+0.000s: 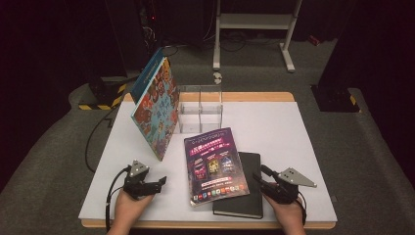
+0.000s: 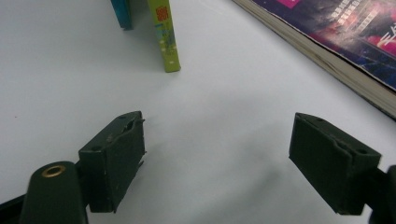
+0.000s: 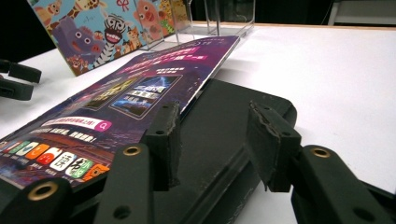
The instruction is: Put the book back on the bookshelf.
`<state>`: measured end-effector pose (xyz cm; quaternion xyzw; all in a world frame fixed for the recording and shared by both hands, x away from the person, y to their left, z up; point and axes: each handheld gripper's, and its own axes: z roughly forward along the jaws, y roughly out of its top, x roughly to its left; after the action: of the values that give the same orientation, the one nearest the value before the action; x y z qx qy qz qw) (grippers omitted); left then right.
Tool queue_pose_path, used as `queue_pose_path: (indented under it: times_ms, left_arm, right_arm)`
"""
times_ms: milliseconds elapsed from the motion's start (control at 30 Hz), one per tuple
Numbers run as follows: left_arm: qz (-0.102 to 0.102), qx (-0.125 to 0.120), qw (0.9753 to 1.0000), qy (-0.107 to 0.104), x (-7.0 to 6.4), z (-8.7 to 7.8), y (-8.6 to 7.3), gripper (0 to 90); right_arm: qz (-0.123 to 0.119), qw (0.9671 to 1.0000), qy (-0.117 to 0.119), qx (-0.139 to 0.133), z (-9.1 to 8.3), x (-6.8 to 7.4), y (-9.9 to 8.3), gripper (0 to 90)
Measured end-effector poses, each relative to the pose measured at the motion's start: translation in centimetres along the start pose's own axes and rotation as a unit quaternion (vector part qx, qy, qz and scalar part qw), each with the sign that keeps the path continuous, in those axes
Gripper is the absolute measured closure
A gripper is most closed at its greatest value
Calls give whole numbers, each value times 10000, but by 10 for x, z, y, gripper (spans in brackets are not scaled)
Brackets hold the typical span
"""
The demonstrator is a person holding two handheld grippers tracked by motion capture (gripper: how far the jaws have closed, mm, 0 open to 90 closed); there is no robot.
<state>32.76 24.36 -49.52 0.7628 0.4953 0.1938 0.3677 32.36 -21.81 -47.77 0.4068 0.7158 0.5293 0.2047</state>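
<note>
The right gripper (image 1: 263, 179) is hovering with its jaws parted over the black notebook (image 1: 245, 196), gripping nothing. The purple magazine (image 1: 214, 164) is lying partly on that notebook, near the table's (image 1: 274, 122) front edge. The left gripper (image 1: 155, 182) is resting wide apart and empty left of the magazine.

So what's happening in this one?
A person at a white table holds a hand-held gripper in each hand. The right hand-held gripper is open over a black notebook, which has a purple magazine lying partly on it. The left hand-held gripper hovers open beside them. Picture books lean against a clear organizer.
</note>
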Motion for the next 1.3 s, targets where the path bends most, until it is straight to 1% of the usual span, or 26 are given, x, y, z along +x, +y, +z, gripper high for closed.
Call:
queue_pose_path:
  times_ms: [33, 67, 100, 133, 167, 200, 233, 300, 400, 467, 500, 600, 733, 767, 800, 833, 900, 933, 1000, 1167, 1200, 1233, 1267, 1300]
  left_arm:
    - [18, 58, 10000, -6, -1, 1, 0, 186]
    - [90, 74, 9999, 47, -2, 2, -1, 190]
    - [90, 74, 9999, 47, -2, 2, -1, 194]
    - [168, 87, 9998, 102, -5, 2, -1, 194]
    - [246, 103, 9996, 137, -6, 3, -1, 194]
    - [318, 121, 9993, 168, -8, 3, -1, 194]
    - [354, 139, 9991, 160, -9, 3, -1, 196]
    - [351, 132, 9992, 122, -9, 3, -2, 197]
    - [405, 140, 9990, 145, -9, 3, -1, 197]
    - [389, 141, 9991, 123, -10, 3, -2, 198]
    - [389, 141, 9991, 123, -10, 3, -2, 198]
    - [389, 144, 9991, 119, -10, 3, -2, 198]
    - [416, 155, 9990, 95, -9, 3, -1, 197]
    - [416, 155, 9990, 95, -9, 3, -1, 197]
    - [411, 167, 9990, 84, -9, 3, -1, 197]
    - [411, 167, 9990, 84, -9, 3, -1, 197]
    - [421, 171, 9989, 80, -10, 2, -1, 198]
    - [437, 179, 9988, 82, -10, 2, -1, 199]
    - [438, 194, 9988, 78, -11, 2, -1, 199]
    - [457, 199, 9988, 38, -13, 1, -1, 218]
    - [406, 177, 9990, -53, -14, -1, -1, 232]
    - [406, 177, 9990, -53, -14, -1, -1, 251]
    - [306, 119, 9993, -196, -14, -2, -1, 251]
    - [279, 87, 9993, -244, -16, -2, 0, 259]
  right_arm:
    - [-30, 10000, -22, 30, 0, 2, 1, 522]
    - [-57, 10000, -36, 65, -1, 5, 3, 512]
    - [-57, 10000, -36, 65, -1, 5, 3, 512]
    - [-71, 9999, -31, 94, -2, 7, 4, 508]
    - [-86, 9998, -45, 180, -2, 15, 8, 496]
    - [-86, 9998, -45, 180, -2, 15, 8, 496]
    - [-138, 9995, -93, 274, -2, 21, 12, 487]
    - [-180, 9990, -142, 377, -1, 28, 15, 477]
    - [-275, 9972, -230, 652, 3, 39, 19, 456]
    - [-252, 9955, -250, 876, 8, 45, 21, 444]
    - [-252, 9955, -250, 876, 8, 45, 21, 444]
    - [-218, 9922, -313, 1183, 16, 53, 23, 439]
    - [-151, 9897, -309, 1388, 23, 57, 23, 437]
    - [-151, 9897, -309, 1388, 23, 57, 23, 437]
    - [-126, 9886, -272, 1479, 27, 60, 23, 437]
    - [-164, 9880, -293, 1506, 27, 61, 23, 437]
    - [-157, 9878, -283, 1524, 28, 61, 24, 440]
    - [-97, 9868, -243, 1601, 30, 62, 25, 437]
    - [-121, 9865, -251, 1612, 30, 63, 26, 435]
    - [-162, 9864, -97, 1631, 29, 67, 25, 446]
    - [-181, 9862, -78, 1646, 29, 68, 24, 446]
    - [-195, 9862, -70, 1640, 28, 70, 24, 447]
    - [-195, 9862, -70, 1640, 28, 70, 24, 447]
    - [-211, 9861, -49, 1648, 28, 71, 24, 446]
